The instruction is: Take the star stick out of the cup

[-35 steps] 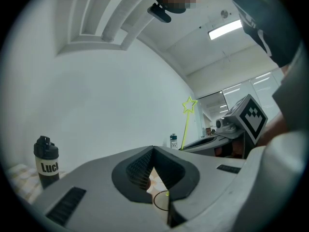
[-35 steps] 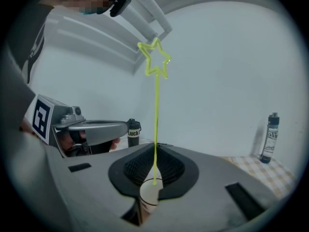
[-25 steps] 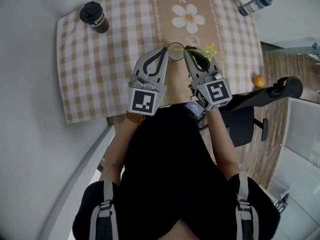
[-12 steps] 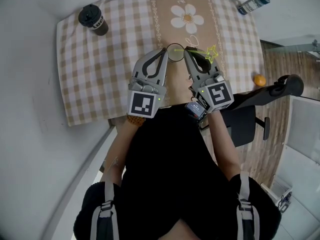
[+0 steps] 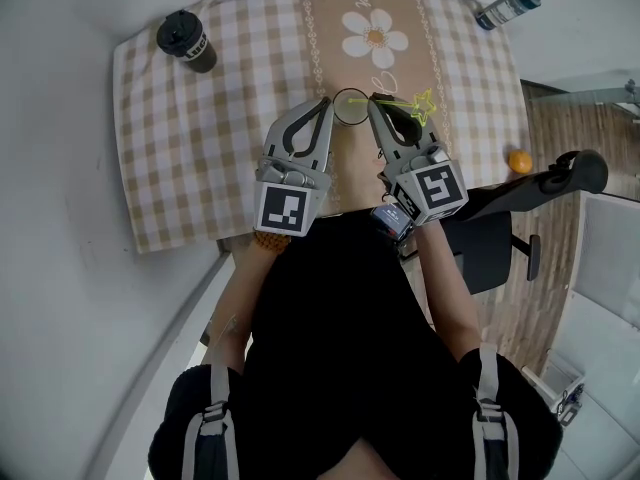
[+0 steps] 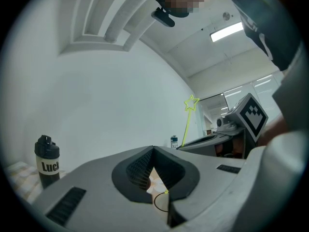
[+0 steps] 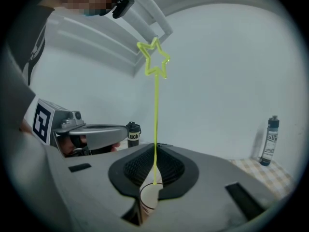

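The person wears a black top (image 5: pixel 340 348) mid-frame, grey webbing straps (image 5: pixel 207 408) with buckles at lower left and right, a brownish wristband (image 5: pixel 268 237) and a dark watch (image 5: pixel 389 218), while the left gripper (image 5: pixel 326 104) and right gripper (image 5: pixel 372 105) have grey tongs and black-and-white marker cubes.

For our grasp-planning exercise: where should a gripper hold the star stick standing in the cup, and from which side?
Grip the star stick by its thin straight shaft just above the cup rim, not the open star head. It stands nearly upright, so come in level from the near side, jaws closing across it. The right gripper sits this way.
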`<state>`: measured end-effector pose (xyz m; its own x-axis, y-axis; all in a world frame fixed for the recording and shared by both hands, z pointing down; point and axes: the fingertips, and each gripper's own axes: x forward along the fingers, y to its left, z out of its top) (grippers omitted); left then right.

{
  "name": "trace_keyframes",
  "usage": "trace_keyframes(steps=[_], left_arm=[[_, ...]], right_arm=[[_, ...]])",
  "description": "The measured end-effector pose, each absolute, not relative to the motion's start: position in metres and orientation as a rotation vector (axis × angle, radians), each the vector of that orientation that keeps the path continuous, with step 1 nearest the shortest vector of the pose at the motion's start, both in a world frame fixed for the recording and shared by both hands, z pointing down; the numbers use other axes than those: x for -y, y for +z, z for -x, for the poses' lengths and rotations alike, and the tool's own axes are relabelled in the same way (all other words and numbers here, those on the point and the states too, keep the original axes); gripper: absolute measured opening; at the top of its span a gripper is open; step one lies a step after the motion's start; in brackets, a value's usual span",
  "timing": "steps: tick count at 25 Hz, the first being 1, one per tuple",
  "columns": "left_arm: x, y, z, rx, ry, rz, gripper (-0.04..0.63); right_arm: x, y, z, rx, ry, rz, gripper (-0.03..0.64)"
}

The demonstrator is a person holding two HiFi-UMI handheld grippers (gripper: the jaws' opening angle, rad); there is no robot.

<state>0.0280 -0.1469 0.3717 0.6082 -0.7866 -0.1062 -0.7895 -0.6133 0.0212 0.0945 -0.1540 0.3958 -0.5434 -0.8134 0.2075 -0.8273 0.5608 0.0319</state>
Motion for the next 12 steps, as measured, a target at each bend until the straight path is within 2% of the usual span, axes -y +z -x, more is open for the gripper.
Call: trace_keyframes(steps=[12], left_arm=[[0.1483,0.3745,-0.0279,-1.375,0.155,2.799,0.005]], right_arm=[[0.1550,0.3982,-0.0919,2.604,0.113,-1.365,0.014]])
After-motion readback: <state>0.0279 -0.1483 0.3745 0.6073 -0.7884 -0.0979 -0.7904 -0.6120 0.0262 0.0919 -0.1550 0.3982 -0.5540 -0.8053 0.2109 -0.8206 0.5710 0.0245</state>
